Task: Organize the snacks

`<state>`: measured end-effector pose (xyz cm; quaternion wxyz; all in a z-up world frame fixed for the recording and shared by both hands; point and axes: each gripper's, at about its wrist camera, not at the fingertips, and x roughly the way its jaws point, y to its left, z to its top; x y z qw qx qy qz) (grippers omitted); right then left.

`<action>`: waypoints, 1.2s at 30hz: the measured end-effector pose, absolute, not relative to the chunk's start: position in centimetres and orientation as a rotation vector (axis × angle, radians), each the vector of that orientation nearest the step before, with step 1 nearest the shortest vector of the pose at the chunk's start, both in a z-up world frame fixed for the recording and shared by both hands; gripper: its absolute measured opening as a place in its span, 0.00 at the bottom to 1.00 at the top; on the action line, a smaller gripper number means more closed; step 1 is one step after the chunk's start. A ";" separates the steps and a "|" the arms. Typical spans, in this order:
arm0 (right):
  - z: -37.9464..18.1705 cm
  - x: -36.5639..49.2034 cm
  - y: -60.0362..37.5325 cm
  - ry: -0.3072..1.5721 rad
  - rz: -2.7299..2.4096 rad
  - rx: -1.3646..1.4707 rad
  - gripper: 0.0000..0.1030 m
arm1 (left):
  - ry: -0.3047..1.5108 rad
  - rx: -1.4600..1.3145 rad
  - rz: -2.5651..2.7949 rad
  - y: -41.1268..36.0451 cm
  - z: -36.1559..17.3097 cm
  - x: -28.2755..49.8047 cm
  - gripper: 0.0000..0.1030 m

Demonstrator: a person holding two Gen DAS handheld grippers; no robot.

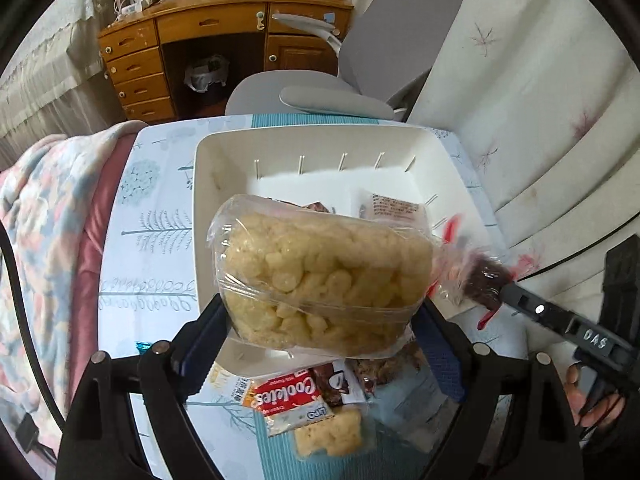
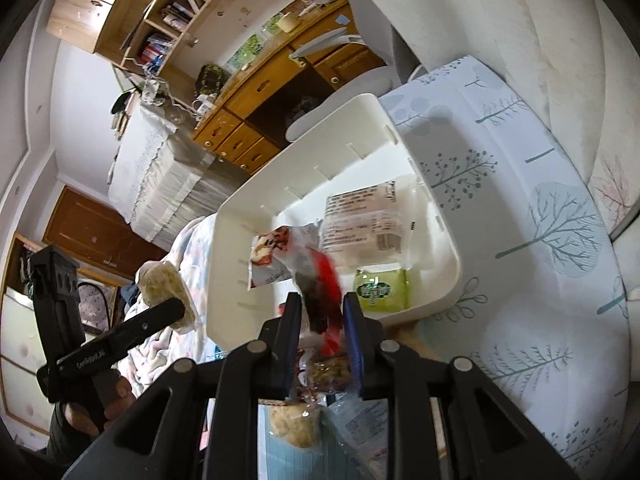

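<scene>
Over the near wall of the white bin (image 1: 208,168), your left tool (image 1: 320,320) carries a clear bag of puffs (image 1: 320,268). Its fingers are spread wide and press on the bag's two flanks. The bag's long axis runs across the grip, roughly parallel to the bin's near wall, with its far end already above the bin floor.

Your right tool (image 2: 320,312) is nearly pressed together, pinching a small red and dark packet (image 2: 318,296) that hangs blurred between the pads. It sits just beside the puffs' right end, over the bin's near right corner.

Inside the bin, a white packet (image 2: 360,220) lies against the right wall, a green one (image 2: 380,290) sits in the near right corner and a red and white one (image 2: 268,260) lies toward the middle. The far left part of the floor looks bare.

More snacks, a Cookies pack (image 1: 288,396) among them, wait on the bench below the left tool.

The left load is the nearer to that free space, so I judge it should go forward and left, keeping its length along the wall.
</scene>
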<state>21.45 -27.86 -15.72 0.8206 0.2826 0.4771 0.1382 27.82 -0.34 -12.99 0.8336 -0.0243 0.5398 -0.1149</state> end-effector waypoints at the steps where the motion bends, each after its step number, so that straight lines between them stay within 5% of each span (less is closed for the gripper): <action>1: -15.8 21.5 -27.9 1.020 0.290 0.602 0.21 | 1.146 -0.035 -0.230 -0.5 -13.2 27.8 0.88; 12: -16.1 20.6 -28.4 1.041 0.255 0.591 0.49 | 1.116 -0.067 -0.200 1.2 -12.3 26.4 0.91; 26: -14.9 17.6 -26.4 0.994 0.249 0.318 0.51 | 1.154 -0.201 -0.143 4.1 -13.3 20.5 0.91; 30: -15.2 16.6 -25.5 0.995 0.288 0.217 0.62 | 1.185 -0.269 -0.155 4.4 -14.5 18.9 0.91; 36: -16.3 15.5 -24.2 1.028 0.289 0.034 0.65 | 1.247 -0.329 -0.166 3.8 -16.9 17.0 0.91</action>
